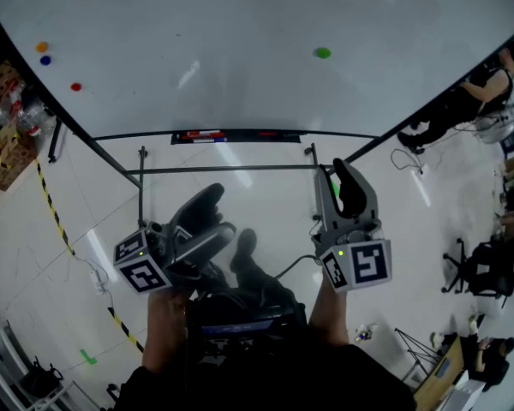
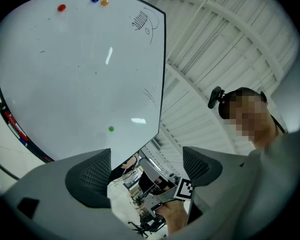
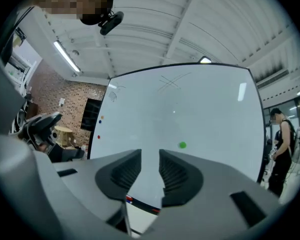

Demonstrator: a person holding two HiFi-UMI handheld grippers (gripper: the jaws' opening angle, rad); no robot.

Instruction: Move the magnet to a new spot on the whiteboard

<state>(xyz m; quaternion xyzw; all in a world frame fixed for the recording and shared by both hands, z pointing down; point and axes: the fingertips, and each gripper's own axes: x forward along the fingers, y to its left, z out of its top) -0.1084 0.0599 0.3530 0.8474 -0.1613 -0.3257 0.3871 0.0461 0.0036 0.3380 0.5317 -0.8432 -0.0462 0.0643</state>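
A green magnet (image 1: 323,53) sticks to the whiteboard (image 1: 240,58), right of its middle. An orange magnet (image 1: 41,47), a blue one (image 1: 44,60) and a red one (image 1: 75,86) sit near its left edge. Both grippers hang well short of the board, touching nothing. My left gripper (image 1: 214,215) is open, jaws wide apart and empty; its view shows the green magnet (image 2: 111,129) far off. My right gripper (image 1: 347,182) points at the board with only a narrow gap between its jaws, nothing in it. The green magnet (image 3: 182,144) lies just right of them in its view.
A marker ledge (image 1: 236,135) runs under the board, above the metal stand bars (image 1: 227,169). Yellow-black tape (image 1: 51,204) crosses the floor at left, near stacked boxes (image 1: 0,135). A person (image 1: 475,92) stands at the right, with an office chair (image 1: 484,268) below.
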